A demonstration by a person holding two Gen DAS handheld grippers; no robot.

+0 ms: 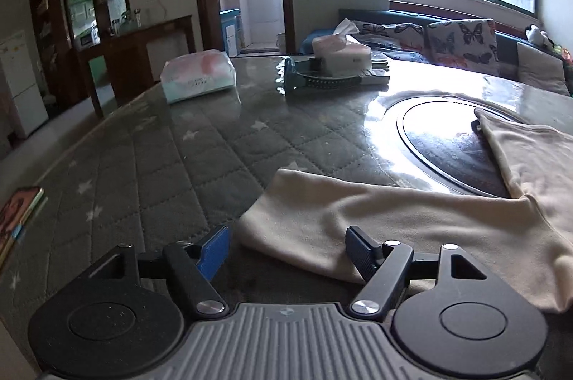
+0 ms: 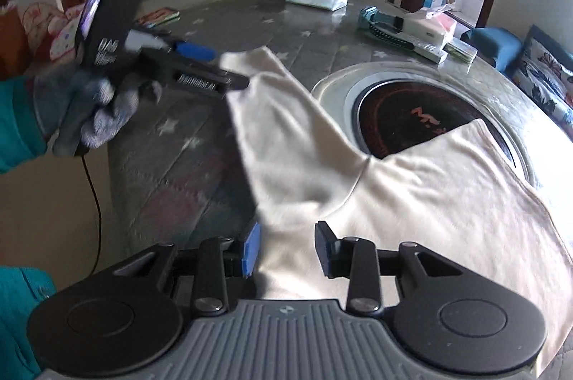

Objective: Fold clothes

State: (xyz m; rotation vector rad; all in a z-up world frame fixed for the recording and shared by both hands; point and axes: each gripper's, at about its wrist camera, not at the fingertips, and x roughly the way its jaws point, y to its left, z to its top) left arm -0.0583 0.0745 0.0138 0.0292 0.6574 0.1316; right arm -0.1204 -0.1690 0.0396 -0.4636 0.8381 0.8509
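A cream long-sleeved garment (image 2: pixel 422 186) lies on the round table, partly over the dark cooktop inset (image 2: pixel 412 118). Its left sleeve (image 1: pixel 322 219) stretches out flat toward the left. My left gripper (image 1: pixel 286 249) is open, with the sleeve's cuff end lying between its jaws; it also shows in the right wrist view (image 2: pixel 229 72), held by a gloved hand at the cuff. My right gripper (image 2: pixel 286 247) is open over the garment's lower edge near the sleeve's base, the cloth lying between its jaws.
The table has a grey quilted star cover (image 1: pixel 161 165). At the far side lie a wipes pack (image 1: pixel 197 75), a tissue box (image 1: pixel 342 52) and a blue-green tool (image 1: pixel 322 81). A book (image 1: pixel 18 219) sits at the left edge. A sofa (image 1: pixel 465 39) stands behind.
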